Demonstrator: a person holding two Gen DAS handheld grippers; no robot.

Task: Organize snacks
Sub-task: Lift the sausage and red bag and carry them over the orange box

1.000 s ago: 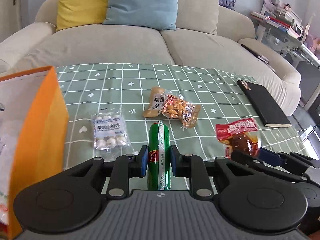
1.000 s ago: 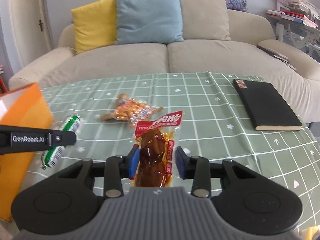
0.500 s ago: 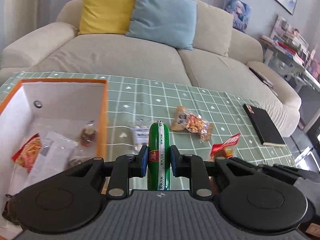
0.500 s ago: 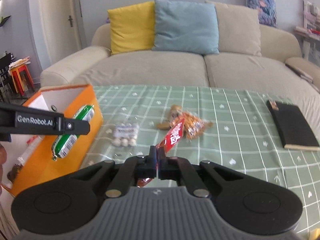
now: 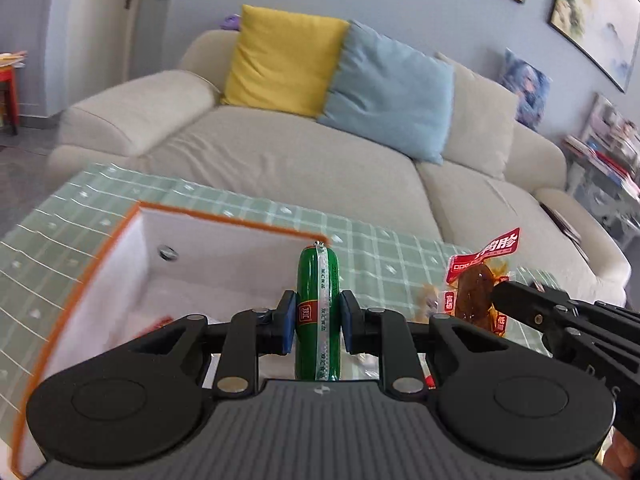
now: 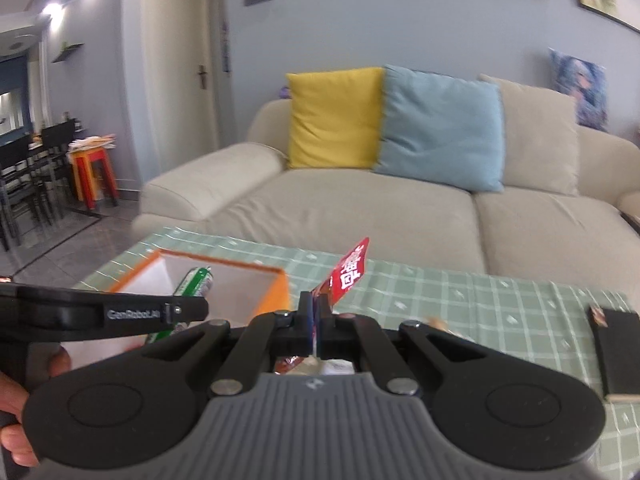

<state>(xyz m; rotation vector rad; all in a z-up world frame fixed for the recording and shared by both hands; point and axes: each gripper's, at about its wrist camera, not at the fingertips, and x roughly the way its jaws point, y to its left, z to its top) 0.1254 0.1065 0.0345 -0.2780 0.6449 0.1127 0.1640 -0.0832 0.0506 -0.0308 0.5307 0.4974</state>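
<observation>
My left gripper (image 5: 318, 322) is shut on a green sausage stick (image 5: 318, 300), held upright above the near right corner of the orange box (image 5: 100, 256). The box's inside is white, with a few snack packs at the bottom. My right gripper (image 6: 316, 320) is shut on a red-topped packet of brown meat snack (image 6: 350, 276), lifted off the table. That packet (image 5: 476, 280) hangs to the right of the sausage in the left wrist view. The sausage (image 6: 196, 284) and the box (image 6: 276, 292) also show in the right wrist view.
The table has a green checked cloth (image 6: 480, 292). A black notebook (image 6: 616, 344) lies at its right edge. Another snack pack (image 5: 428, 296) lies on the cloth beyond the box. A beige sofa (image 5: 280, 160) with yellow and blue cushions stands behind the table.
Both grippers have risen and swung left with their snacks. The left one has come over the orange box; the right one shut on the meat packet and lifted it.
</observation>
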